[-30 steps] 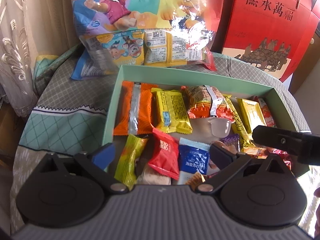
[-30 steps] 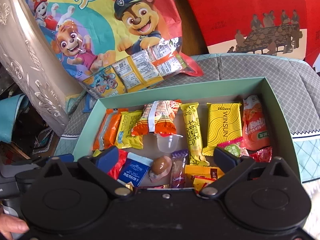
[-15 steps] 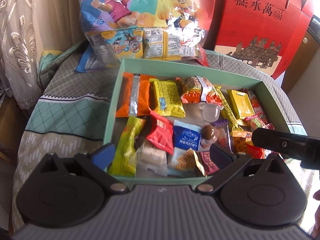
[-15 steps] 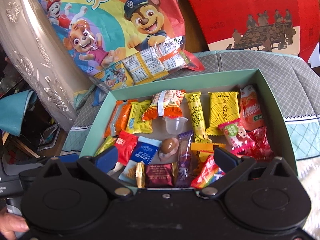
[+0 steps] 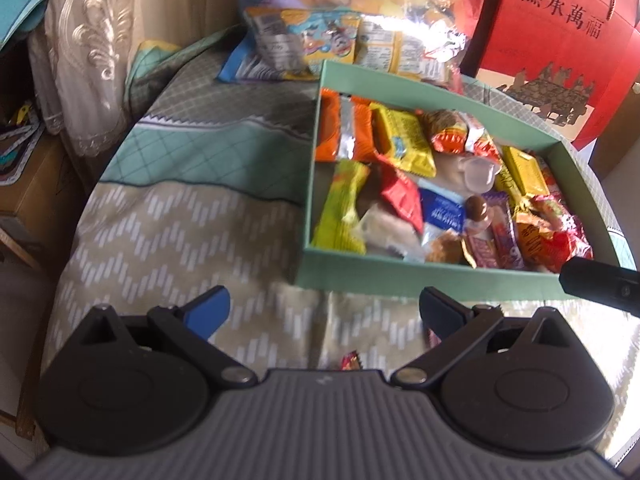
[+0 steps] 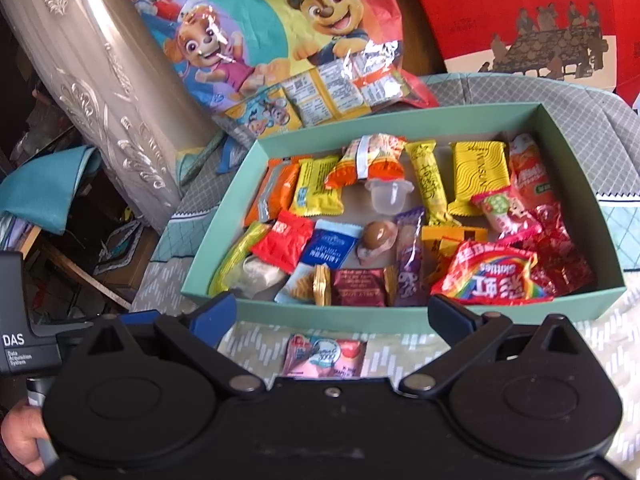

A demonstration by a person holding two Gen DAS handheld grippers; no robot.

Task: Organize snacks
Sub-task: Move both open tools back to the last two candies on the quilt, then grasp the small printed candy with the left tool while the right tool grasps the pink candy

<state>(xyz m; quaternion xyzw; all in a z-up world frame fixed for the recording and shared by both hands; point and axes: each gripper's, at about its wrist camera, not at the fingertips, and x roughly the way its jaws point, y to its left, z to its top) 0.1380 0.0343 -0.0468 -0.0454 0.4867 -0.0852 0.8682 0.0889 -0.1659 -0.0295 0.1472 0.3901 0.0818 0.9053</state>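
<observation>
L gripper (image 5: pixel 324 308): jaws spread wide, nothing between them, hovering over patterned tablecloth (image 5: pixel 180 220) just short of green box (image 5: pixel 400 276). Box sits R of ctr on cloth, packed w/ wrapped snacks: orange pkt (image 6: pixel 276 192) at far L, yellow pkt (image 6: pixel 316 188), clear jelly cup (image 6: pixel 388 196) mid, Skittles bag (image 6: pixel 492 276) at near R; cartoon snack bag (image 6: pixel 280 40) leans behind, red gift bag (image 6: pixel 540 20) far R. R gripper (image 6: pixel 332 312): jaws also wide apart, empty, w/ pink pkt (image 6: pixel 324 356) lying on cloth between them, outside box, near its front wall.
</observation>
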